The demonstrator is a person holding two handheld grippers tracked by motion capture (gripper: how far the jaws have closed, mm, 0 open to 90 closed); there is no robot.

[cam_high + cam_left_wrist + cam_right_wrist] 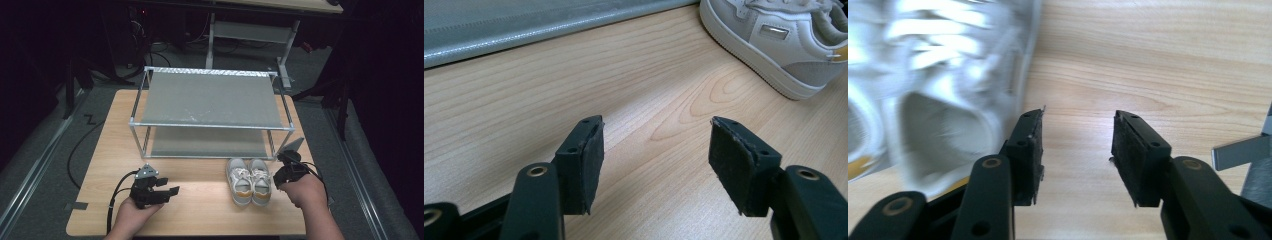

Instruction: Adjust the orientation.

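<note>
We saw the left gripper [167, 186] nearest us, held in a hand [131, 215] low over the wooden worktop [200, 210], well to the left of the shoes [248, 180]. Its fingers [585, 160] stood apart with bare wood between them. The right gripper [279, 172] sat just to the right of the shoes, close beside the nearer shoe's side; its fingers [1135, 155] were also spread, holding nothing. The pair of white shoes stood side by side, touching, toes pointing away from us, with tan patches at the heels. Just beyond the shoes stood a two-tier metal rack [210, 100] with grey shelves. In the right gripper view the shoes [938, 75] looked blurred.
</note>
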